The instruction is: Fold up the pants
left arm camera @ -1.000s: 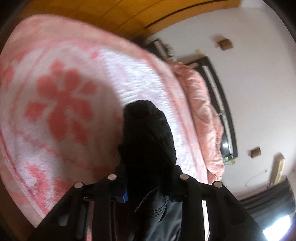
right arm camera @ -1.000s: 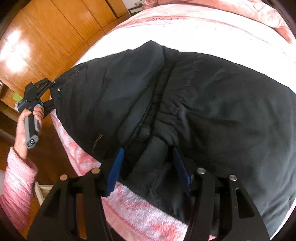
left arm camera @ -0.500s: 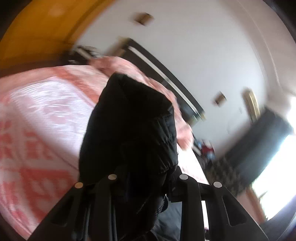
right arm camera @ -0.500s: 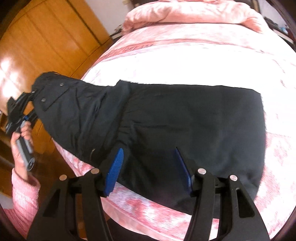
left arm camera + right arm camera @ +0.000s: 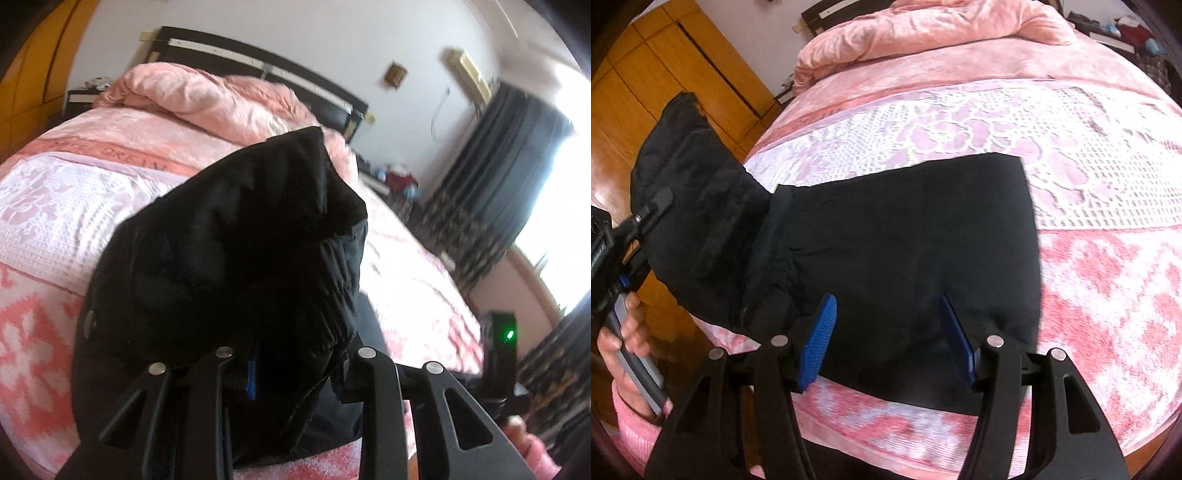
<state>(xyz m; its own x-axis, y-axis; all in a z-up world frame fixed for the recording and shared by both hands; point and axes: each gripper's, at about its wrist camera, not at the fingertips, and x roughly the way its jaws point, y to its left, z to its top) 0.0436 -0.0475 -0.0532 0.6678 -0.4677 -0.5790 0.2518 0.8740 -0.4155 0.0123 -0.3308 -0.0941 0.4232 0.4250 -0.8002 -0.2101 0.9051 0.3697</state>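
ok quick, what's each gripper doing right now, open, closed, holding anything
Left gripper: shut on the black pants, waist end lifted.
Right gripper: open, holding nothing.

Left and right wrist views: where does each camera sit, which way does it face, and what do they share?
Left wrist: on the left gripper, shut on the lifted waist end of the pants, facing the headboard and curtains; the right hand shows.
Right wrist: on the open right gripper above the pants, facing down the bed toward the wardrobe; the left hand shows.
Shared: pants, bed, pink quilt.
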